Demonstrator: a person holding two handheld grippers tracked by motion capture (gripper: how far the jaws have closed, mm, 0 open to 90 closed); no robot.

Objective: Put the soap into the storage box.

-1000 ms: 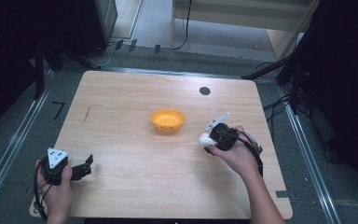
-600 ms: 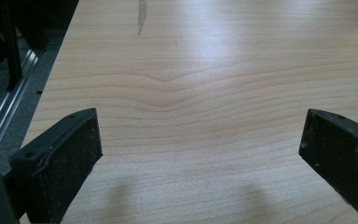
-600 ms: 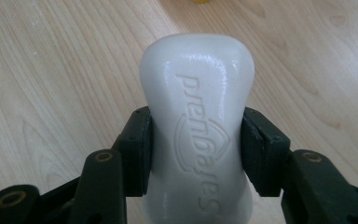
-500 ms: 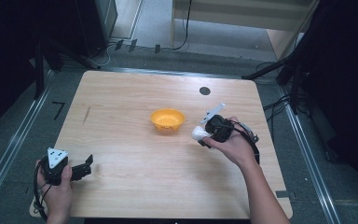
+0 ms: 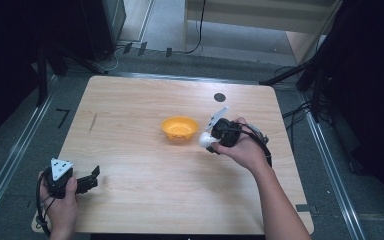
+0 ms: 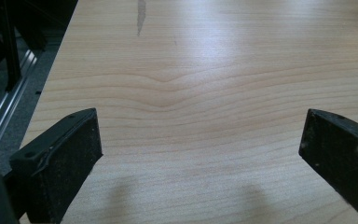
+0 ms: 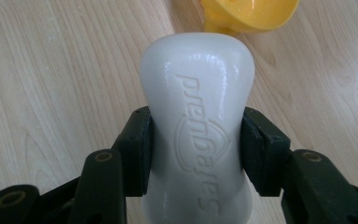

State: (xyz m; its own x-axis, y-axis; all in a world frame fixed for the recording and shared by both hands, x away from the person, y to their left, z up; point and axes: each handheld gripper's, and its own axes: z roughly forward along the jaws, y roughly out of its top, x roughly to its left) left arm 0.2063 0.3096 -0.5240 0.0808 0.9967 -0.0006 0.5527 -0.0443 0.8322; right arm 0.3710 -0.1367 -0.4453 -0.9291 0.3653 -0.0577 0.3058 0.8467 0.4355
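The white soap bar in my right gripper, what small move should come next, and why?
Probably carry it a little further toward the orange bowl and over its rim. The right gripper already clamps the soap bar by its sides, and the bowl sits just beyond the bar's tip.

Bare wooden table all around, orange bowl the lone obstacle mid-table.
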